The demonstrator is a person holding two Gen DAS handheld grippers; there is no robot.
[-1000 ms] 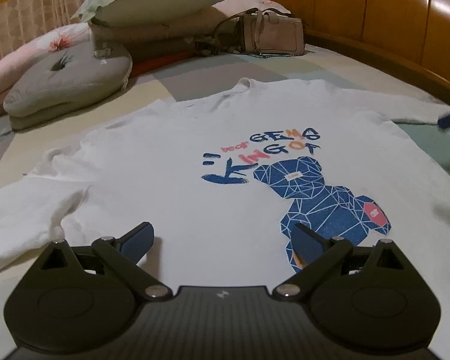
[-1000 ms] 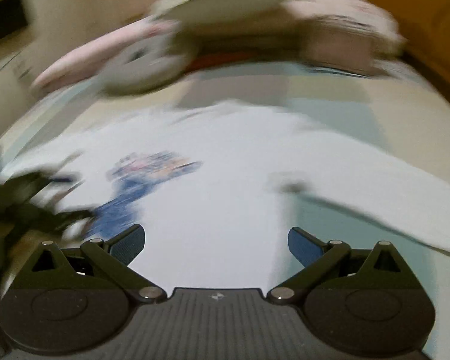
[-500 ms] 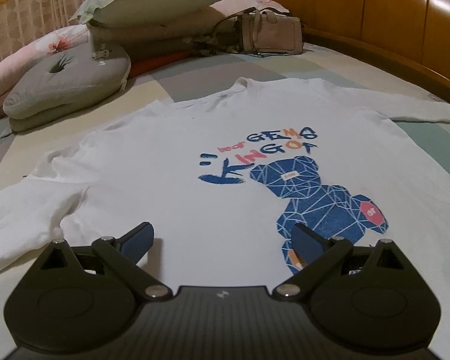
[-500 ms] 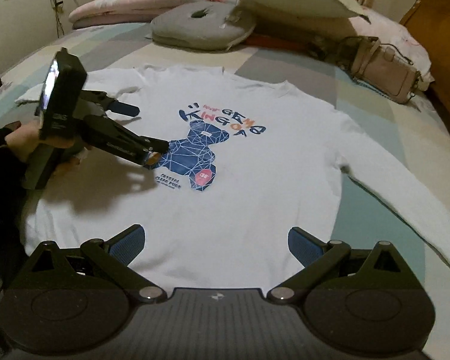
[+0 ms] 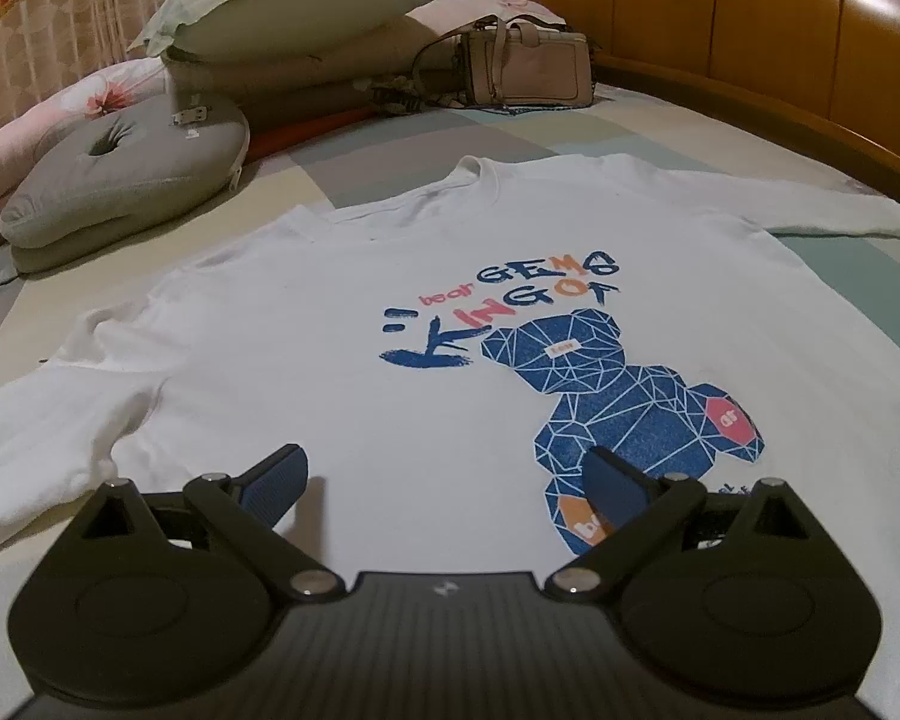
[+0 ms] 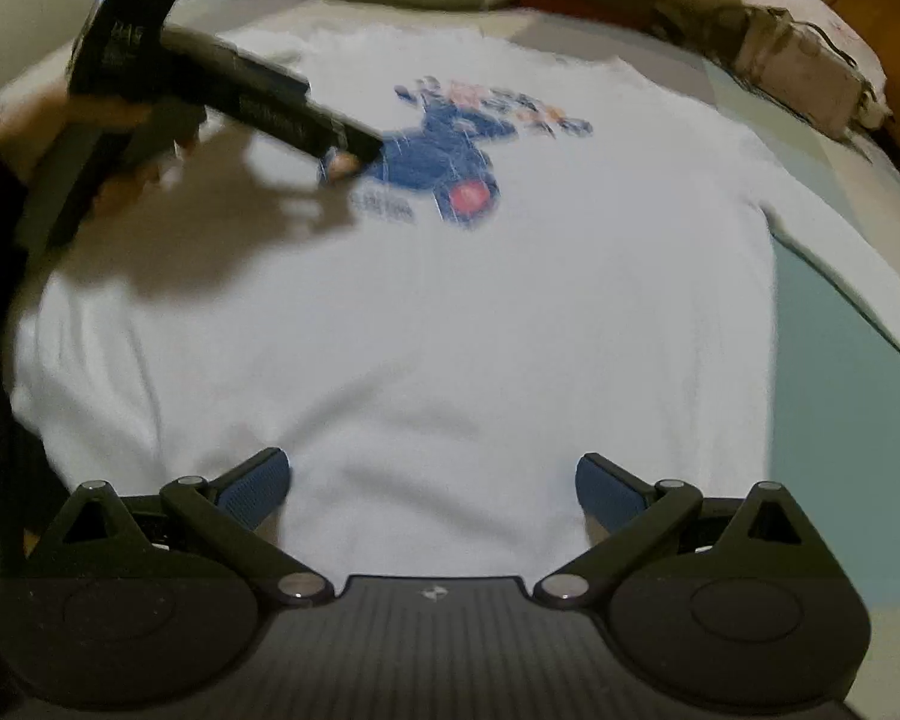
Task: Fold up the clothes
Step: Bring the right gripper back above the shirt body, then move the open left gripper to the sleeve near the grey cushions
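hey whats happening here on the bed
A person is holding a two-finger gripper in each hand over a white long-sleeved shirt with a blue bear print, spread flat, print up, on the patchwork bed sheet. No fold has been made yet. The left gripper hangs open over the shirt beside the bear, and the right gripper is open above the hem area. Neither holds any cloth. A grey cushion and a beige handbag sit past the collar.
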